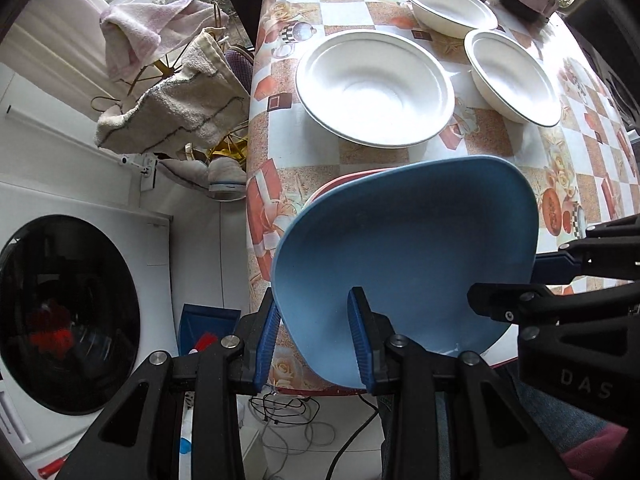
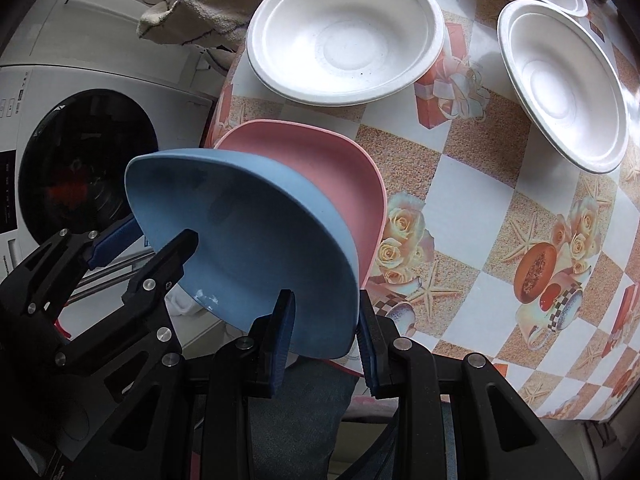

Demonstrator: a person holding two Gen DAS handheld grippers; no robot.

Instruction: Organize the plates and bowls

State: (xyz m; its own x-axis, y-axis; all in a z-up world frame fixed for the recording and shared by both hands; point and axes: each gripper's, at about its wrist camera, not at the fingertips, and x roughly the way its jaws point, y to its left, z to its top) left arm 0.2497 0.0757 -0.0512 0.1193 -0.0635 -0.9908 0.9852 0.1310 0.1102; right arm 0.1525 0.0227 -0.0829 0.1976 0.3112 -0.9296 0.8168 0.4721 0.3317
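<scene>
1. Blue and matte, the plate (image 1: 404, 248) is showing a rounded-square outline with a raised rim, and a small glossy patch is catching light near its lower edge.
2. It is hanging tilted above the near edge of the table (image 1: 500, 148), partly over a pink plate (image 2: 320, 160) of the same shape that is lying flat on the patterned cloth.
3. Left gripper (image 1: 316, 340) is clenching the blue plate's rim, one blue ribbed pad inside the rim and one outside.
4. Right gripper (image 2: 324, 340) is pinching the opposite rim in the same way, so both are grasping the one plate.
5. Three white bowls are sitting farther back on the table: a large one (image 1: 374, 90) in the middle, a second (image 1: 514, 78) to its right, and a third (image 1: 448, 8) behind them.
6. White bowls are looking like thin pressed paper, each with a broad flat lip.
7. Beside the table a washing machine (image 2: 80, 160) is standing with its dark round door, and towels (image 1: 176, 108) are draping over a rack.
</scene>
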